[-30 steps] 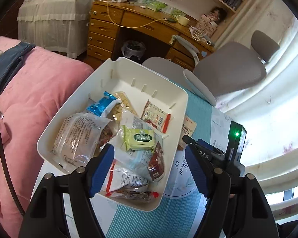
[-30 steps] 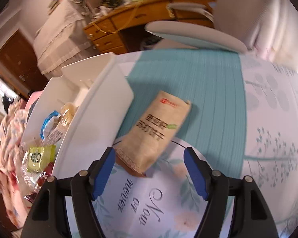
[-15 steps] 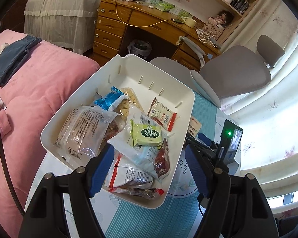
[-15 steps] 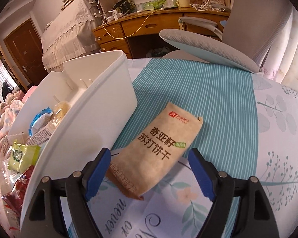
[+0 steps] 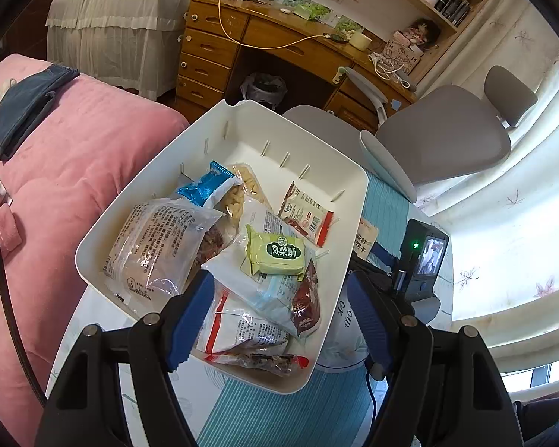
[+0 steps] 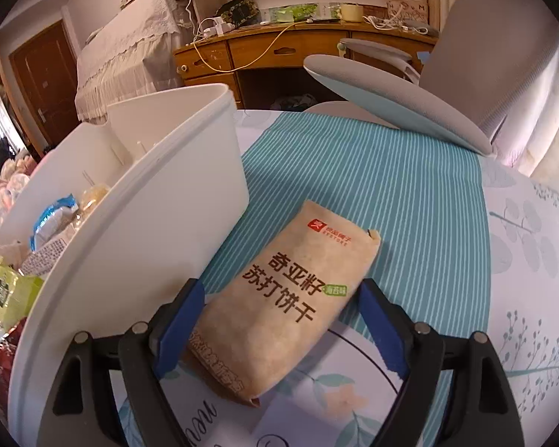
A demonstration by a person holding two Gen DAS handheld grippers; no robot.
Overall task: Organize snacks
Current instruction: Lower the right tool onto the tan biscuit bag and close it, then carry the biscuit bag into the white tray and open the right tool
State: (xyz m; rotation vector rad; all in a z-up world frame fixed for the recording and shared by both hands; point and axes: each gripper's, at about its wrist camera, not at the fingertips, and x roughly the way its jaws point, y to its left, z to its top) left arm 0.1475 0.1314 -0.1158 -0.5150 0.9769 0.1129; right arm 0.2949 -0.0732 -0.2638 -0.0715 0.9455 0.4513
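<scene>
Broadly, the table (image 6: 410, 186) in its teal-striped and floral cloth carries a white bin (image 5: 346, 193) whose near-left corner sits close to the table's edge beside the pink bedding (image 5: 85, 141). To the bin's right the cloth lies open up to the grey chair (image 6: 410, 104) at the far edge. Snack packets fill the bin's near half, a green pastry pack (image 5: 275, 251) on top, while its far end is bare. A brown cracker packet (image 6: 294, 298) lies flat on the cloth just beside the bin's right wall, apart from it. The right gripper (image 6: 283, 331) straddles the near part of this packet, jaws opening, blue pads clear of both long edges. The left gripper (image 5: 275, 322) hangs over the bin's near end, jaws spread and holding nothing
</scene>
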